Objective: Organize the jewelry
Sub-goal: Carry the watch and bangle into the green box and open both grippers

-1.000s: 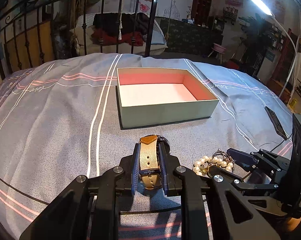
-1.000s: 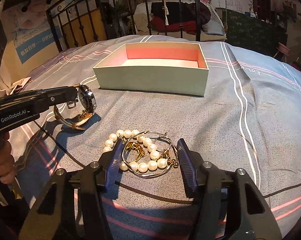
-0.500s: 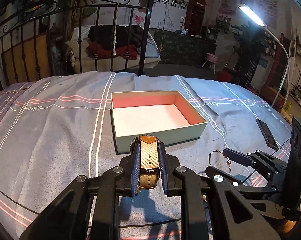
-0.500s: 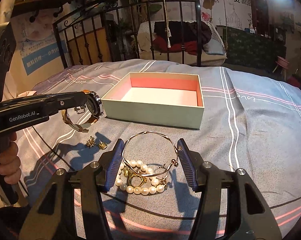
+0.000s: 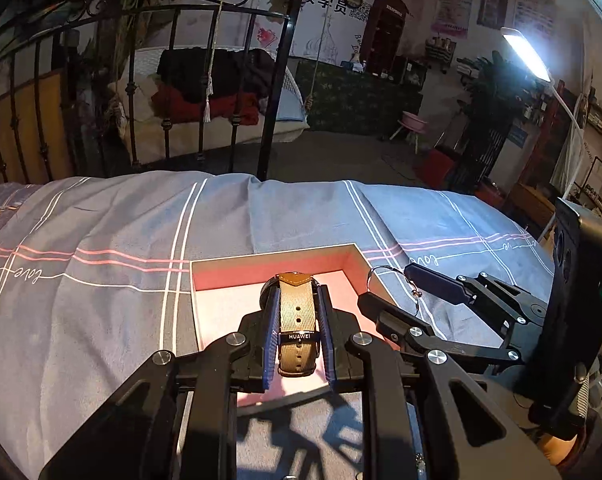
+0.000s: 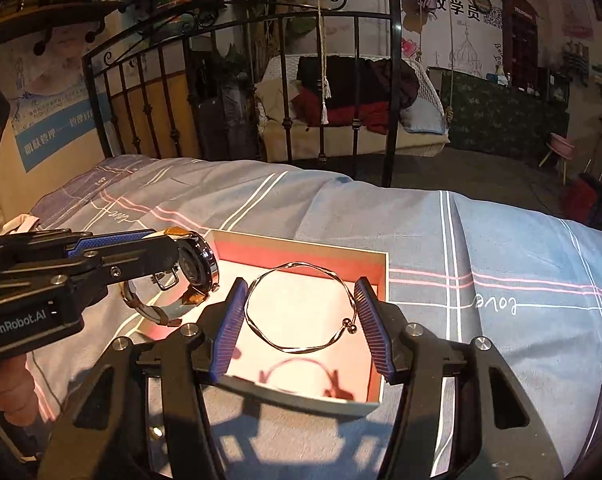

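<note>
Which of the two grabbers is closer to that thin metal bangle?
The right. The right gripper clamps the bangle between its blue pads, above the box. The left gripper sits off to its left, shut on the watch.

The watch [image 5: 297,316] has a woven tan fabric-looking strap with a shiny polished metal case, and the bangle [image 6: 301,308] is thin glossy twisted metal. The box [image 6: 375,280] looks like matt cardboard, pale outside and pinkish-red inside, sitting on a soft matt cotton-looking bedsheet [image 5: 101,300]. Gripper pads [image 6: 231,332] are ribbed blue rubbery stuff on matt black plastic, and the bed frame [image 6: 357,80] is dark painted iron.
</note>
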A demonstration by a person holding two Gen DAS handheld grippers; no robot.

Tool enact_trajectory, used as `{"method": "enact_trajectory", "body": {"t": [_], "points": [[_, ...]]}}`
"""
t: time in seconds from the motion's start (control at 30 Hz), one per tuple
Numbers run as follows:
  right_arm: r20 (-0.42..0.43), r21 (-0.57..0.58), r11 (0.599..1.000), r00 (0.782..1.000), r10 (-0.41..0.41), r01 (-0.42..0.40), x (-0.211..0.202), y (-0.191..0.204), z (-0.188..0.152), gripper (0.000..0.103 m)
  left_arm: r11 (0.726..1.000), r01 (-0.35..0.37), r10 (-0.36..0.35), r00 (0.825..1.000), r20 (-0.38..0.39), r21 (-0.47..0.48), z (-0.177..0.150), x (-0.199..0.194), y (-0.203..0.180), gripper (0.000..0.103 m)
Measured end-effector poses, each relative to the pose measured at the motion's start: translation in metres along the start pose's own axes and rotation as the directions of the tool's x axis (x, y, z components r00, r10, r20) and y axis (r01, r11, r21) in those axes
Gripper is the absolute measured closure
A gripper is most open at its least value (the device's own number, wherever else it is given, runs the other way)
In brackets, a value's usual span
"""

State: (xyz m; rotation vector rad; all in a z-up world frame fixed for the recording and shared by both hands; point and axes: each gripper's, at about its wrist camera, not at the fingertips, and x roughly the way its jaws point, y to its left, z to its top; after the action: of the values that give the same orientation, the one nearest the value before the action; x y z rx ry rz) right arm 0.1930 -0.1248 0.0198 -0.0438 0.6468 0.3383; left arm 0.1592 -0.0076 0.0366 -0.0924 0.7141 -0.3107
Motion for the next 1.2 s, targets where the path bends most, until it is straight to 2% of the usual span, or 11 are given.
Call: {"method": "enact_trajectory", "body": {"t": [0.13,0.33,0.5,0.7,0.8,0.83,0.93,1.0,1.07,1.2], "points": [[-0.07,-0.005,1.0,0.997,-0.031,0.03,0.034,-0.004,-0.001,0.048,1.0,-0.02,0.02,0.999,-0.041,0.006,0.008,0.026,0.007,0.085],[-0.139,-0.039,0.999,0.99,-0.03,0.025,0.062,0.002,-0.017,0.048,0.999,-0.042,0.044,0.994,-0.098,0.02,-0.003,0.053,0.01,0.085],[-0.158,-0.05,0.999,0.987,-0.027,0.019,0.069,0.006,-0.025,0.048,0.998,-0.065,0.067,0.989,-0.133,0.016,-0.011,0.062,0.018,0.085],[-0.163,-0.069,0.997,0.986,-0.036,0.025,0.067,0.009,-0.026,0.047,0.998,-0.061,0.061,0.986,-0.157,0.004,-0.013,0.06,0.026,0.085],[-0.172,-0.087,0.996,0.984,-0.048,0.033,0.066,0.012,-0.028,0.047,0.996,-0.084,0.087,0.988,-0.13,0.026,-0.009,0.056,0.023,0.083],[-0.177,-0.094,0.995,0.983,-0.053,0.037,0.066,0.013,-0.028,0.047,0.995,-0.088,0.092,0.988,-0.127,0.036,-0.008,0.055,0.022,0.081],[-0.182,-0.109,0.993,0.981,-0.071,0.052,0.062,0.014,-0.029,0.047,0.994,-0.099,0.104,0.99,-0.099,0.047,-0.004,0.045,0.017,0.066],[-0.157,-0.093,0.994,0.984,-0.079,0.065,0.051,0.01,-0.028,0.04,0.994,-0.097,0.1,0.993,-0.064,0.046,-0.003,0.031,0.015,0.055],[-0.108,-0.067,0.994,0.99,-0.089,0.083,0.031,0.005,-0.025,0.034,0.994,-0.1,0.101,0.994,-0.03,0.04,-0.002,0.015,0.014,0.047],[0.004,-0.001,0.995,0.995,-0.097,0.097,-0.022,-0.004,-0.023,0.032,0.996,-0.091,0.09,0.995,0.033,0.018,-0.01,-0.022,0.017,0.037]]}}
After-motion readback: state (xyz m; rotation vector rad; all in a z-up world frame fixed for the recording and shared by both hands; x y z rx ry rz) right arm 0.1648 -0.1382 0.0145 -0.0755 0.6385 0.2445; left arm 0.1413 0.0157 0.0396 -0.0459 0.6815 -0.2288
